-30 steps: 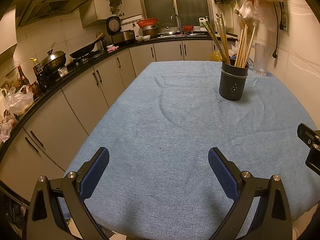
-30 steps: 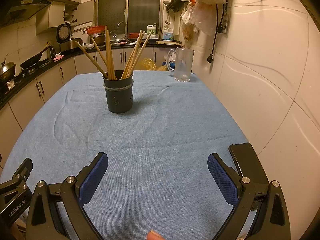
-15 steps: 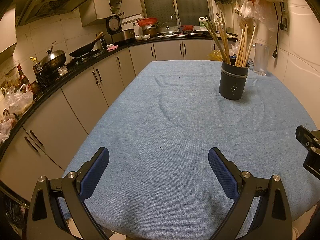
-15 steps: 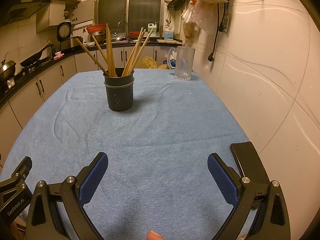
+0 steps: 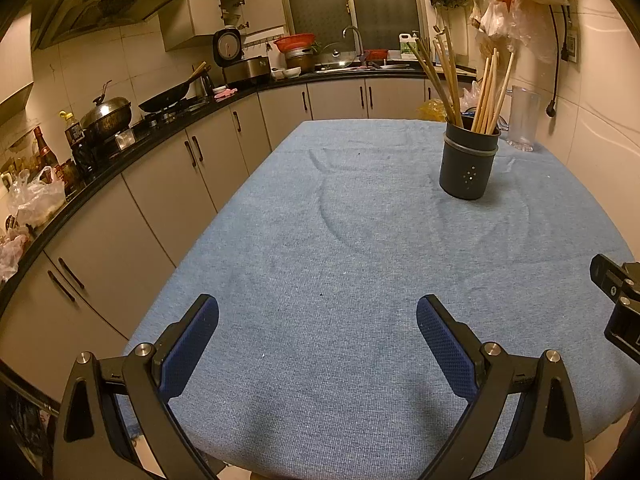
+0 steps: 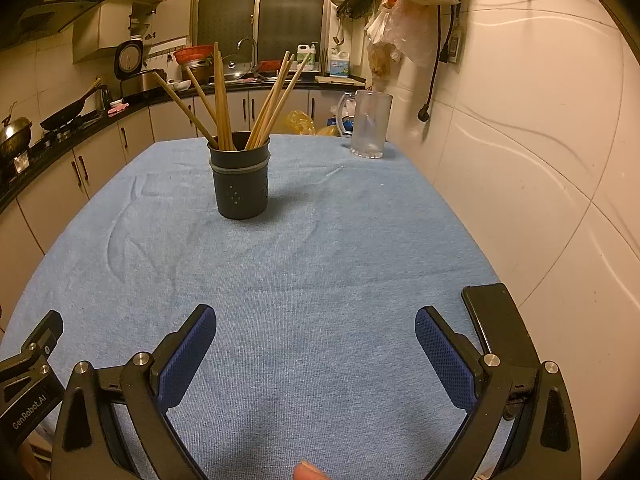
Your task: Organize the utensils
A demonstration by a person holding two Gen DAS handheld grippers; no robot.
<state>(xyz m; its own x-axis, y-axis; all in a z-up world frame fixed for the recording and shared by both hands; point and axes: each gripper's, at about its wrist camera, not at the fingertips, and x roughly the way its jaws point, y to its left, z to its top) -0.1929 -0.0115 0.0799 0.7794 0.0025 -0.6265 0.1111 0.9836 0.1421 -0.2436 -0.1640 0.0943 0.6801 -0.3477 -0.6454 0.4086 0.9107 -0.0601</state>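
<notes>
In the left wrist view, the left gripper [image 5: 318, 320] has its jaws wide apart over the blue tablecloth [image 5: 340, 264], the dark holder [image 5: 468, 166] of chopsticks [image 5: 486, 96] standing well ahead and right of them. In the right wrist view, the right gripper [image 6: 316, 320] also gapes empty, the holder [image 6: 240, 180] well ahead, slightly left, a glass mug [image 6: 370, 124] farther back.

Chopsticks [image 6: 224, 100] stand in a dark cup [image 6: 239, 176] far left on the blue cloth [image 6: 320, 264]; a glass mug [image 6: 370, 124] stands far right. The right gripper [image 6: 316, 334] gapes wide, empty.
</notes>
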